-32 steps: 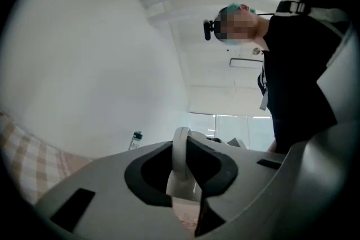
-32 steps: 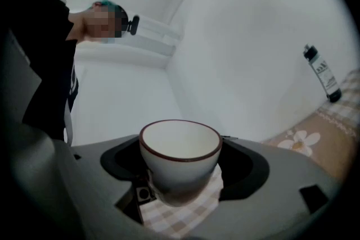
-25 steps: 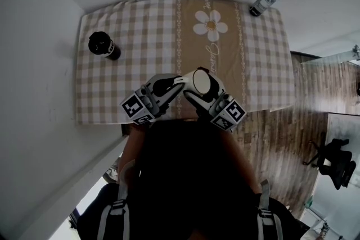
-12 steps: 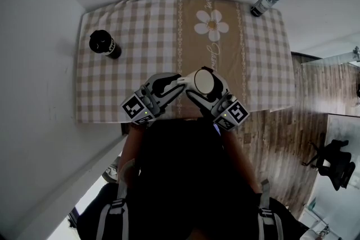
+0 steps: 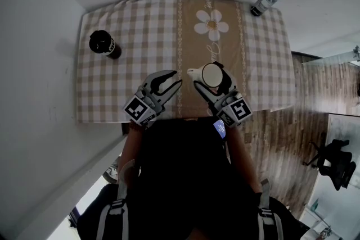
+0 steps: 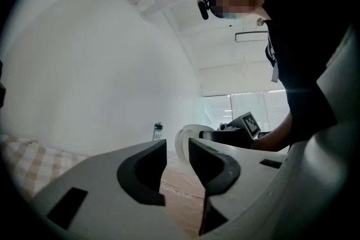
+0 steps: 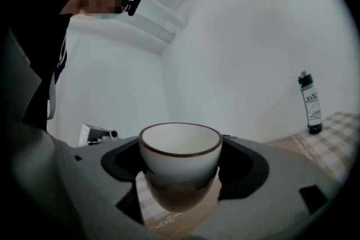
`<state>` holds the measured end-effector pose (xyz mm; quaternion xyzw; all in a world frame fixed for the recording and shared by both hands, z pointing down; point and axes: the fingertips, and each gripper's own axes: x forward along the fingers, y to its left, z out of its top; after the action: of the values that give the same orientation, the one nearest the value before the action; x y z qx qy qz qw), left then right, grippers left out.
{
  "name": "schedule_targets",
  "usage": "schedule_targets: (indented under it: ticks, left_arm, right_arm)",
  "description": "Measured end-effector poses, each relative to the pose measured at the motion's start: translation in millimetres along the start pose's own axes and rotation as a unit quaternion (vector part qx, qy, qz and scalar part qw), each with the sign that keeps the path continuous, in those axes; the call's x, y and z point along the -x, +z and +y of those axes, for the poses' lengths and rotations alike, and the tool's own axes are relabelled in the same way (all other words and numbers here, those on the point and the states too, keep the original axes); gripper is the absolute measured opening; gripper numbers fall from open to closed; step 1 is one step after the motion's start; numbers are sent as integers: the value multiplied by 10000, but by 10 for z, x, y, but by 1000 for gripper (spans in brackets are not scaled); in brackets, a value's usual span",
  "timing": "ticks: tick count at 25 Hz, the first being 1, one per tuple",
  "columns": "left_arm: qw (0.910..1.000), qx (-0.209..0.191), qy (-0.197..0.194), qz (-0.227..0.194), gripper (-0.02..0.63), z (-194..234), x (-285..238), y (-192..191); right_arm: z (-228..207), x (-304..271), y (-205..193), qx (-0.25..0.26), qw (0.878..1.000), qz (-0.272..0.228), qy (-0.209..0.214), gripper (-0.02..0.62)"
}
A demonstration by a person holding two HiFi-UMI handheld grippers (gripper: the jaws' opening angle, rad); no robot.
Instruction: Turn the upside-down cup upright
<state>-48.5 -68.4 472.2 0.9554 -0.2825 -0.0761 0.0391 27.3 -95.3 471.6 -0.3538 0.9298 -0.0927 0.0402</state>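
Observation:
A white cup (image 5: 212, 73) with a dark red rim hangs above the near edge of the table, its mouth facing up. My right gripper (image 5: 209, 79) is shut on it, one jaw on each side of the bowl, and the handle points left. In the right gripper view the cup (image 7: 180, 154) stands upright between the pads. My left gripper (image 5: 178, 77) sits just left of the cup, apart from it. Its jaws have just been opening and hold nothing. In the left gripper view the cup (image 6: 184, 142) shows beyond the narrow gap of my left gripper (image 6: 177, 153).
The table wears a beige checked cloth (image 5: 140, 25) with a daisy print. A black bottle (image 5: 103, 45) stands at its left side, a clear bottle with a dark cap (image 5: 265, 0) at the far right corner. White walls lie left and behind, wooden floor and a chair (image 5: 336, 161) to the right.
The left gripper has come off the cup and its jaws have parted. The right gripper has carried the cup a little to the right, so the two grippers now stand apart.

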Motion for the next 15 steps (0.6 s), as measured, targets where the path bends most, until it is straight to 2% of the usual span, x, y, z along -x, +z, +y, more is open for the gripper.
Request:
schedule_targets:
  ticks: [3,5,8,11,13,15]
  left_arm:
    - [9996,-109,140,201,118,3,-13,-96]
    - [9990,-228,177,337,51,-18,-10,-154]
    - [9986,-290,194,407,48,-47,-9,-199]
    - [9973,-356,379,516,42,-19,3,-244]
    - [9957,-415,554,616,-6,13,20,-282]
    - [9945,-462,654,673,-8,36,37,-306]
  right_arm:
    - [-33,-22,-62,189,9996,153,-160,403]
    - [-55,-36,-110,308,9990,243,-236,403]
    - [-123,-66,-190,501,9972,394,-397,403]
    - [-224,-101,-324,488,9961,532,-510,403]
    - [-274,-134,-396,442,9957,594,-548,403]
    - [-301,-172,-452,499,9949,685,-553,403]
